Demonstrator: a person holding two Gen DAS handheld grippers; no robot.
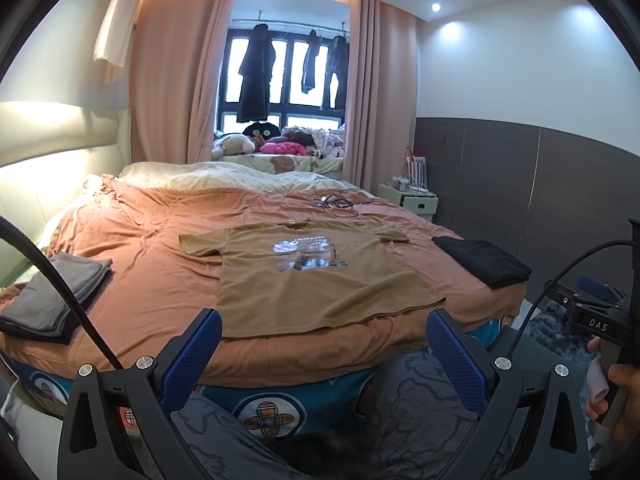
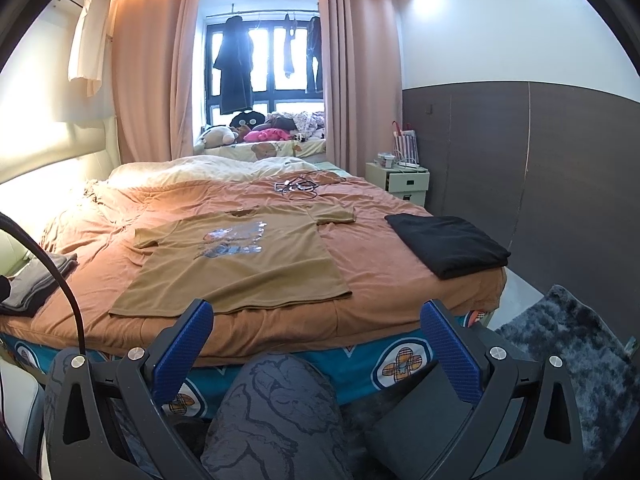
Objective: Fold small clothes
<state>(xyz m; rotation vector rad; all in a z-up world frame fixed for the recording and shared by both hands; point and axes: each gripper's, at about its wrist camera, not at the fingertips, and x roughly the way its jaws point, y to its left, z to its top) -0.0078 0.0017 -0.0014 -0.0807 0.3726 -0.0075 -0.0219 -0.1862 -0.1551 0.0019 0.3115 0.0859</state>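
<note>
My left tongs (image 1: 324, 354) are spread wide and hold nothing, hanging off the foot of the bed (image 1: 132, 280) above my patterned trouser leg (image 1: 224, 436); my right tongs (image 2: 316, 348) gape just as empty. Just beyond both pairs, the tan T-shirt (image 1: 320, 280) lies flat and face up on the orange bedspread, hem toward me, sleeves out, apart from either tongs. Its chest print (image 1: 306, 254) carries small writing I cannot make out. The other handle at the left view's right edge reads "DAS" (image 1: 598, 325). Left of the shirt sits a folded grey stack (image 1: 52, 300), right of it a folded black garment (image 2: 448, 244). Farther off lie tangled cables (image 2: 298, 188), then soft toys (image 2: 240, 132) on the window ledge
</note>
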